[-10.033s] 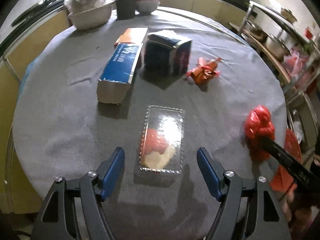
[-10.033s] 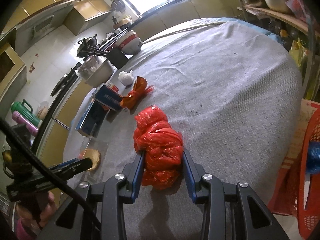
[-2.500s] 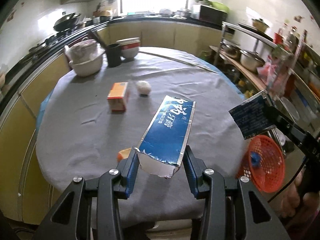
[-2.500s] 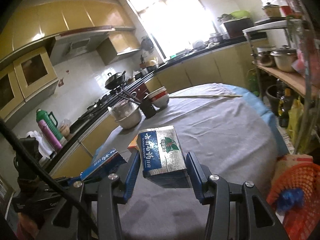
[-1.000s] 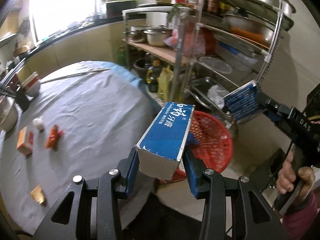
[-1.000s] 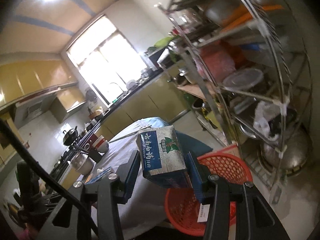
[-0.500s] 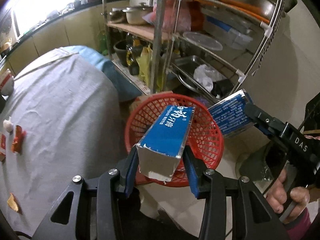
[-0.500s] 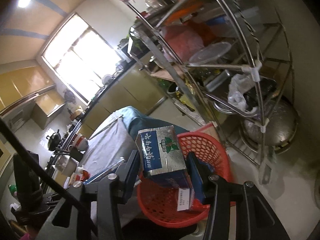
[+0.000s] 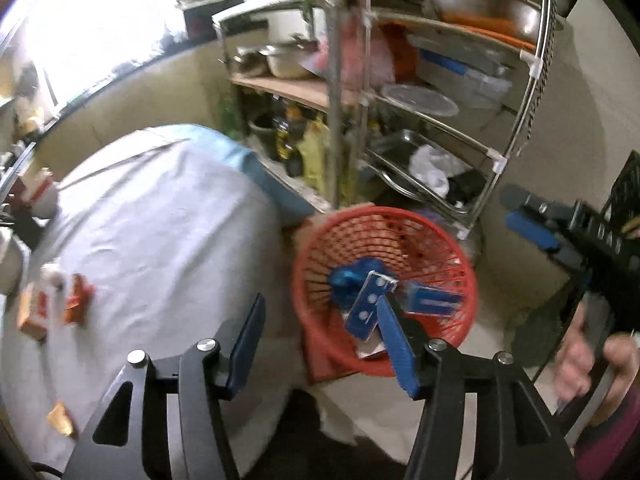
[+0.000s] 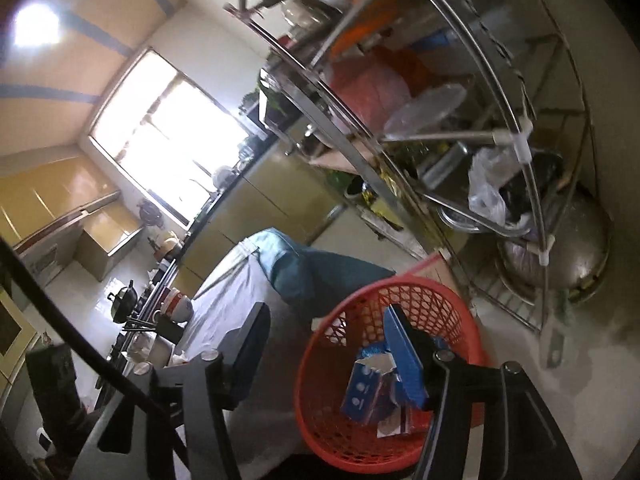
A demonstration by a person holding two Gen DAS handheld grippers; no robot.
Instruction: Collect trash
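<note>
Trash cartons point(image 9: 366, 306) lie inside the red basket point(image 9: 320, 240) on the floor beside the tabletop point(image 9: 160, 232), both my left gripper point(image 9: 324, 340) and right gripper point(image 10: 332, 344) hang above with jaws opening and empty, and swinging back carelessly could clip the basket's rim and tip it.

One red basket point(image 9: 384, 236) sits at four o'clock, with two blue cartons point(image 9: 366, 304) in it and one crumpled blue bag point(image 9: 346, 280). One table point(image 9: 160, 240) at nine o'clock bears about four orange scraps point(image 9: 78, 298), too blurred to count surely. One metal rack point(image 9: 440, 112) stands at one o'clock; two grippers point(image 9: 324, 336) show.
</note>
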